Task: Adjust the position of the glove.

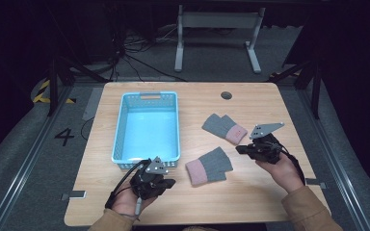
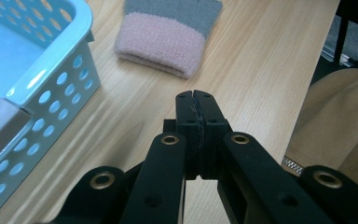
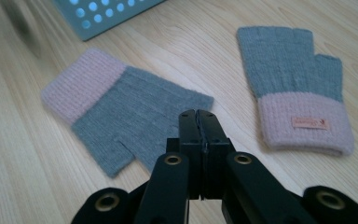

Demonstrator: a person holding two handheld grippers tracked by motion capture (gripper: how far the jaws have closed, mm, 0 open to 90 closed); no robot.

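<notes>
High view had both gloves lying flat on the table (image 1: 250,192), right of the blue basket (image 1: 120,130): near glove (image 1: 208,166) between the grippers, far glove (image 1: 224,128) beyond. Left gripper (image 2: 196,95) and right gripper (image 3: 198,114) were both pressed together, holding nothing. I'd say spread the right jaws first, then pinch the pink cuff.

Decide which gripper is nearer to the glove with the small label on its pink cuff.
Right. The right gripper sits just below and right of the labelled glove, almost at its cuff. The left gripper is far off by the blue basket, beyond the other glove.

Dark room, grey floor (image 1: 9,159)
</notes>
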